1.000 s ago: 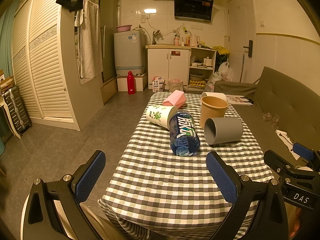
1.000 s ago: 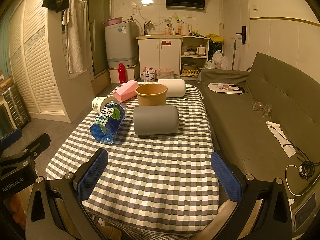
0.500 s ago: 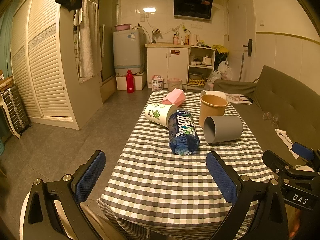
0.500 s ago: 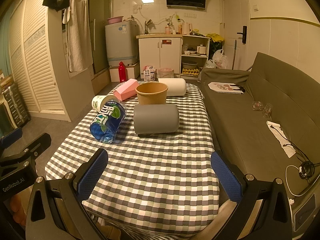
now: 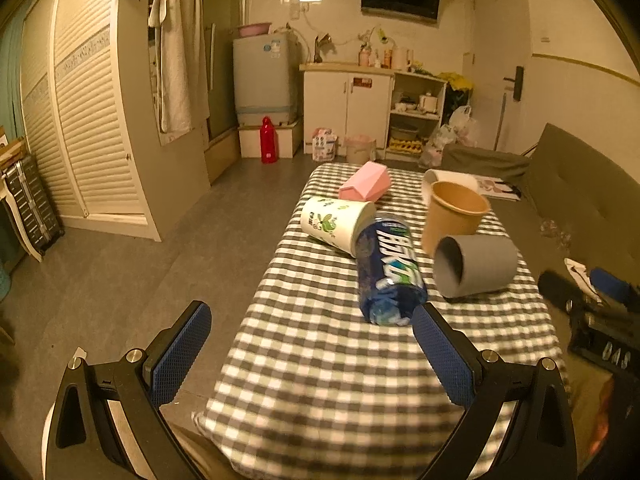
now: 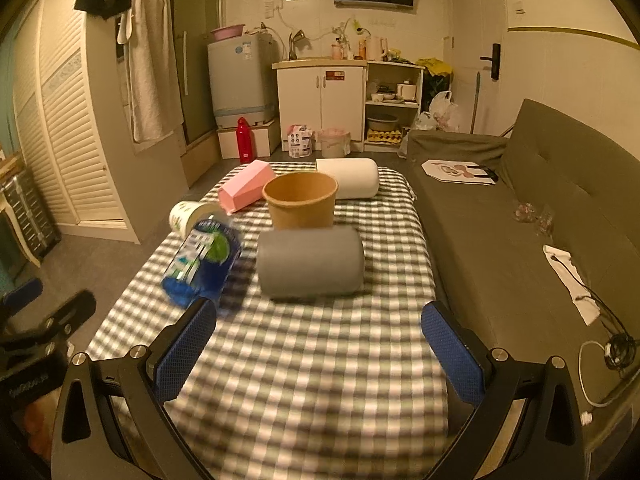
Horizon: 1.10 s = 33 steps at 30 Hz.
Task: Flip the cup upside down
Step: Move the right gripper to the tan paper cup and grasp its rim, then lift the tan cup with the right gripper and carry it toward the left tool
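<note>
A grey cup (image 6: 310,263) lies on its side on the checked table (image 6: 312,360), its open mouth to the left; it also shows in the left wrist view (image 5: 474,266). A brown paper cup (image 6: 301,200) stands upright behind it, also in the left wrist view (image 5: 452,214). A white printed cup (image 5: 336,226), a pink cup (image 5: 365,186) and a white cup (image 6: 347,178) lie on their sides. My left gripper (image 5: 310,354) and right gripper (image 6: 320,354) are both open and empty, over the table's near end.
A blue water bottle (image 5: 390,270) lies on its side beside the grey cup. A green sofa (image 6: 520,220) runs along the table's right side. Open floor (image 5: 140,260) lies to the left. Kitchen cabinets (image 6: 320,96) stand at the back.
Both grippers have moved forward toward the cups, so the cups and bottle appear nearer. The left view has shifted left. Nothing on the table has moved.
</note>
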### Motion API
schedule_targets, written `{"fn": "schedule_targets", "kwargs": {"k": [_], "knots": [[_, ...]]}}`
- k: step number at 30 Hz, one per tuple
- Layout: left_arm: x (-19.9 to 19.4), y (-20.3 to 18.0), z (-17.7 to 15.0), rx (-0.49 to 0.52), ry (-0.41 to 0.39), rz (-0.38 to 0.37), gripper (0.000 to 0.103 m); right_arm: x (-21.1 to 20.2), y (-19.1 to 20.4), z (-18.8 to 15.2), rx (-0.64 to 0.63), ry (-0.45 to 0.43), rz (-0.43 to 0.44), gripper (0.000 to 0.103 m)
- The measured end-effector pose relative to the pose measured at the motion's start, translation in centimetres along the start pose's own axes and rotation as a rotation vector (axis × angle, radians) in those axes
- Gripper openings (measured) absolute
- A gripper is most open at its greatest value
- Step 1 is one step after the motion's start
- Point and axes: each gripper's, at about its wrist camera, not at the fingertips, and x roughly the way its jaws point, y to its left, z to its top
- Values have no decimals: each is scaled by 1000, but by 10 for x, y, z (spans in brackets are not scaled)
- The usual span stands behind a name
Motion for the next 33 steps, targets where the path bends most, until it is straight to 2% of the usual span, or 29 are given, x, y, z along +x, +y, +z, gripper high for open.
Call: {"fn": "schedule_targets", "kwargs": {"k": [10, 19, 21, 24, 28, 33], "knots": [[58, 6, 22, -7, 58, 54, 103, 105, 6, 57, -21, 78, 22, 103], [80, 11, 24, -46, 103, 35, 103, 161, 19, 75, -50, 121, 38, 102], [82, 12, 24, -45, 106, 38, 103, 169, 22, 79, -51, 128, 39, 96], [83, 14, 23, -42, 107, 47, 103, 178, 24, 82, -56, 137, 24, 83], [80, 17, 22, -42, 97, 59, 103, 169, 24, 90, -43, 114, 41, 82], [64, 21, 24, -48, 62, 75, 103, 126, 27, 106, -49, 47, 66, 82]]}}
